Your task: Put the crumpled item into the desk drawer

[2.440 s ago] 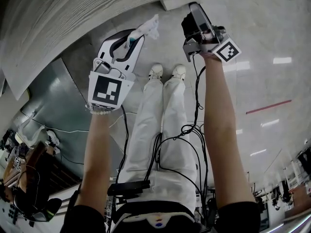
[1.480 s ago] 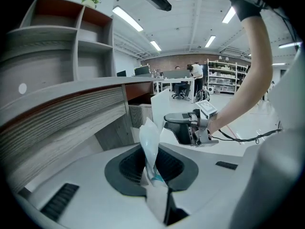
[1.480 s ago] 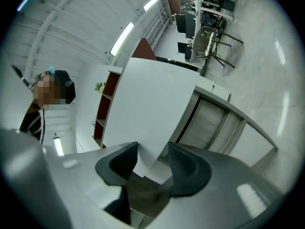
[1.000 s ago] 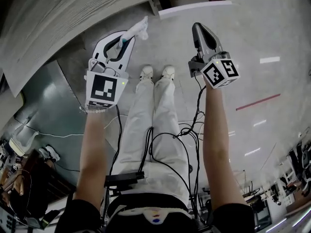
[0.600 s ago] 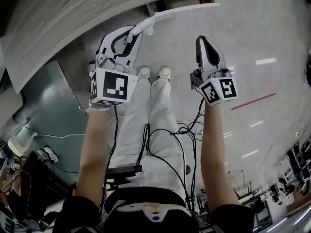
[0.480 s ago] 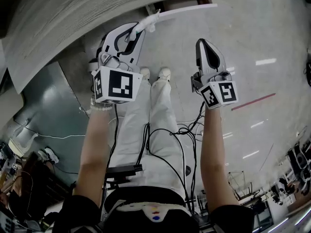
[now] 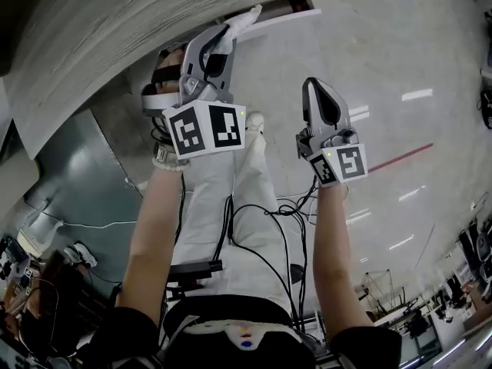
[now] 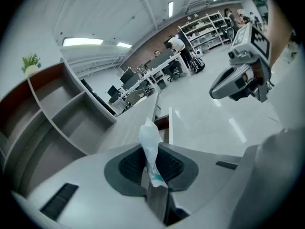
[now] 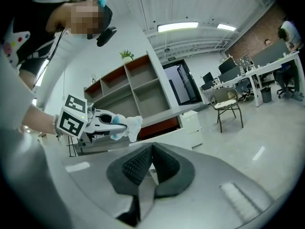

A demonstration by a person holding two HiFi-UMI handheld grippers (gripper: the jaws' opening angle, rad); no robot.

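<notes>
The crumpled item (image 7: 247, 17) is a white wad with a teal streak. My left gripper (image 7: 231, 34) is shut on the wad (image 8: 148, 137), which sticks out past the fingertips (image 8: 167, 166). In the head view it hangs just short of the open desk drawer (image 7: 286, 11), whose white front shows under the grey desk top (image 7: 108, 29). My right gripper (image 7: 313, 88) is shut with nothing in it, held in the air to the right of the left one. In the right gripper view the shut jaws (image 9: 151, 149) face the left gripper (image 9: 97, 121) and the wad (image 9: 129, 124).
The person's legs and shoes (image 7: 254, 121) stand below the grippers, with black cables (image 7: 261, 229) hanging at the waist. A grey panel (image 7: 69, 167) lies at the left. Beyond the desk are wall shelves (image 9: 138, 87), a small white cabinet (image 9: 193, 122) and a chair (image 9: 228, 103).
Both grippers have come up closer to the camera. The left one has rolled so its marker cube faces me, and carried the wad up to the drawer's edge.
</notes>
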